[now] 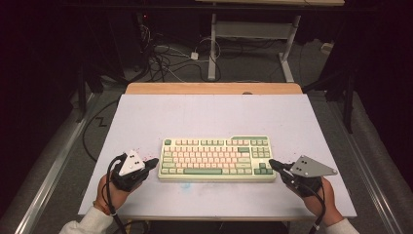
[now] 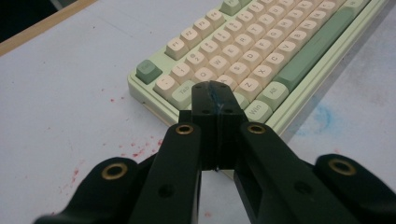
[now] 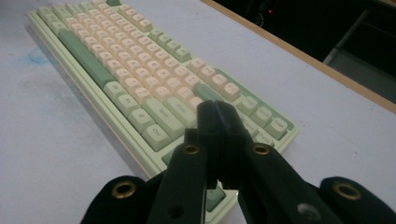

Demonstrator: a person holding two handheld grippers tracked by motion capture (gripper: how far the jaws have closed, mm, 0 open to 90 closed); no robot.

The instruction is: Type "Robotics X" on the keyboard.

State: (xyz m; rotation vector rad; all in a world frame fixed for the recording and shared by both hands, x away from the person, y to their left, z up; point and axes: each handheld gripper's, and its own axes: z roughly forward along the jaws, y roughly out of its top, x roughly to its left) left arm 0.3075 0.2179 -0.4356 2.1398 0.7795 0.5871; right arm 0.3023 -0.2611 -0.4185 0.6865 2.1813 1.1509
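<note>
A cream and green keyboard (image 1: 216,158) lies flat near the front of the white table top (image 1: 209,117). My left gripper (image 1: 153,163) sits at the keyboard's left end, jaws pressed together with nothing between them; in the left gripper view the left gripper (image 2: 214,95) points over the left-hand keys of the keyboard (image 2: 261,51). My right gripper (image 1: 272,164) is at the keyboard's right end, also shut and empty. In the right gripper view the right gripper (image 3: 217,114) hovers over the near corner of the keyboard (image 3: 140,74).
A wooden strip (image 1: 214,88) edges the table's far side. Beyond it stand a desk frame (image 1: 253,39) and floor cables (image 1: 165,58). Small red specks (image 2: 135,151) and a faint blue smudge (image 2: 327,114) mark the table top.
</note>
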